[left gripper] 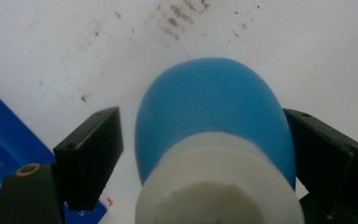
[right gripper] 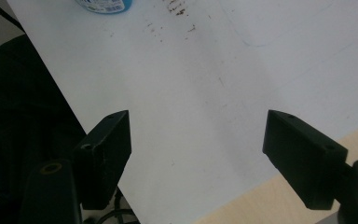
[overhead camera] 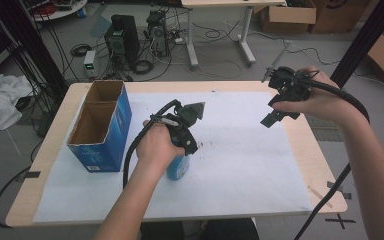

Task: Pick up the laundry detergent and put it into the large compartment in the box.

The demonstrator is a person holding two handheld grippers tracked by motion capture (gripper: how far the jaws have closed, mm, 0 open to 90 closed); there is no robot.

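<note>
Step in hand: grasping the blue bottle [left gripper: 214,121], as I judge it.
Bottle: upright on the white sheet [overhead camera: 240,165] of the table [overhead camera: 40,165], just right of the blue carton [overhead camera: 102,127].
Left hand-held gripper [left gripper: 200,140]: straddles the bottle from above; a gap shows at the left pad, so not yet pinching.
Right hand-held gripper [right gripper: 198,154]: spread, empty, well right of the bottle.
Next move: likely press the pads on the bottle, then lift straight.
</note>
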